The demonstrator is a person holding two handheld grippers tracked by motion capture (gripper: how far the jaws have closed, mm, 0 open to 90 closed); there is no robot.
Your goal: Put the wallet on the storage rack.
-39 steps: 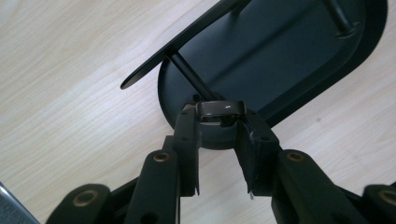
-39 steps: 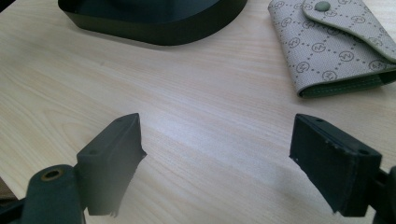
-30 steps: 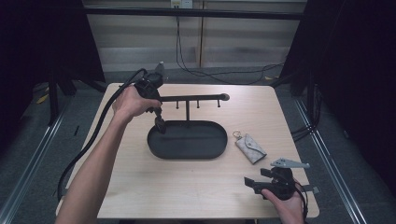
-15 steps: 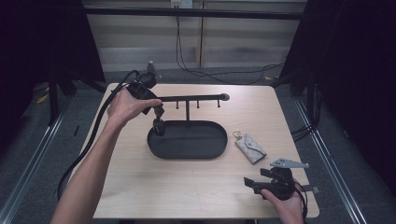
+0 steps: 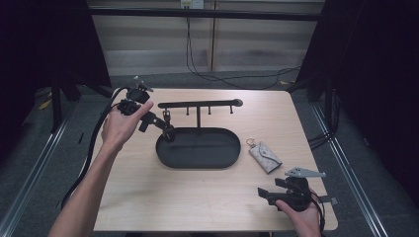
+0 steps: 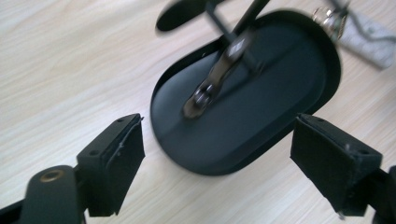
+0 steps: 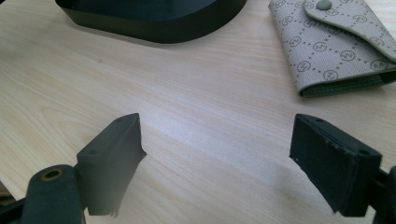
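Observation:
A black oval tray (image 5: 197, 148) sits mid-table, and from it rises a stand with a horizontal hook bar (image 5: 197, 104). My left gripper (image 5: 157, 127) hovers at the tray's left end, open and empty. In the left gripper view its jaws (image 6: 217, 144) straddle the tray's rim (image 6: 196, 165), and a blurred metal piece (image 6: 215, 79) hangs from the bar. A beige patterned key pouch (image 5: 265, 157) with a key ring (image 5: 250, 143) lies right of the tray. My right gripper (image 5: 264, 193) rests open near the front right edge. Its jaws (image 7: 217, 149) face the pouch (image 7: 336, 42).
The wooden table (image 5: 148, 197) has bare room along the front and on the left. Cables trail from the left gripper off the table's left side. Dark curtains and metal floor rails surround the table.
The left hand has drawn back to the left, away from the hook bar, and its gripper now points at the tray's left end. The right gripper has stayed put.

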